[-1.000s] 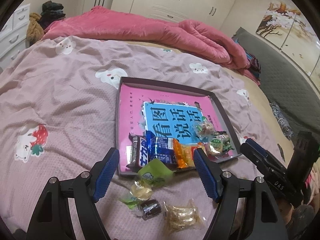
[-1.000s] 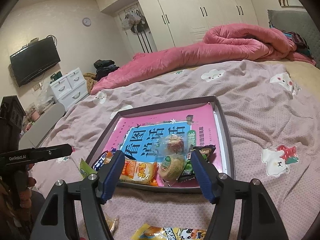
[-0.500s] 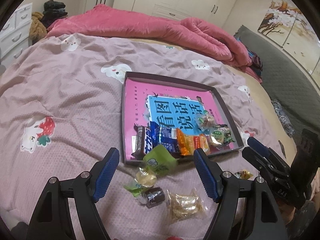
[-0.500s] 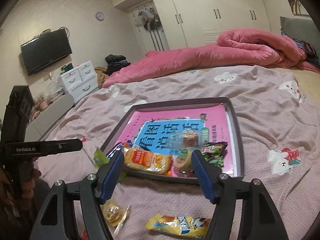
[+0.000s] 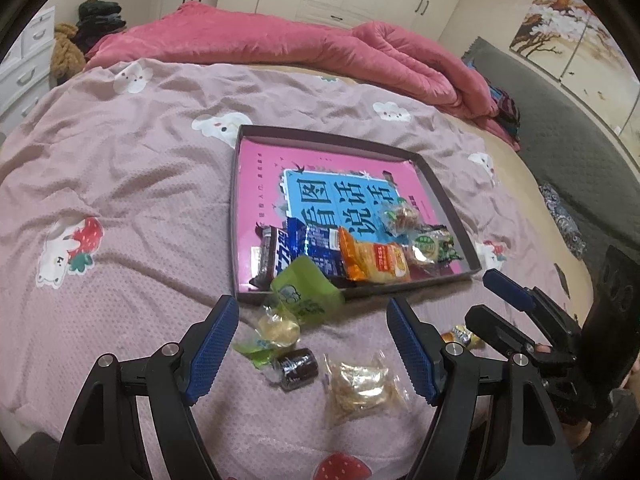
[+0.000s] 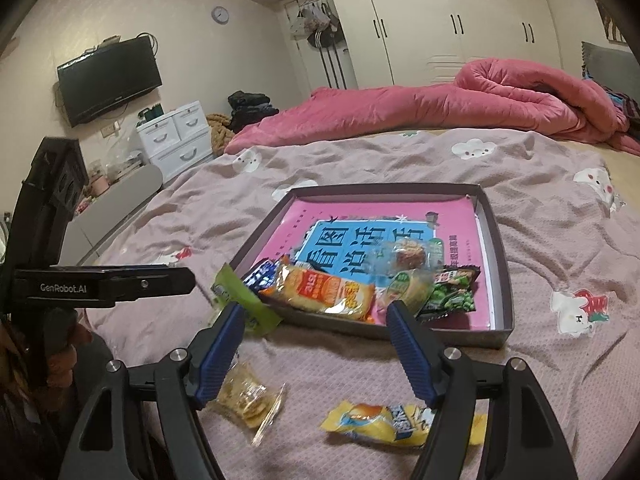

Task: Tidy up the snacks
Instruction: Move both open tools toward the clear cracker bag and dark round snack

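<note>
A dark shallow box with a pink and blue book lining lies on the bed; it also shows in the right wrist view. In its near end lie a blue chocolate bar, an orange packet and green packets. A green sachet leans on its near rim. On the blanket in front lie a clear candy, a dark candy, a clear cracker bag and a yellow packet. My left gripper is open and empty above these. My right gripper is open and empty.
A rolled pink duvet lies across the far side of the bed. White drawers and a wall television stand to the left. A grey padded mat runs along the right of the bed.
Both grippers have pulled back from the box toward the near edge of the bed. More loose snacks in front of the box have come into view. Both stay open.
</note>
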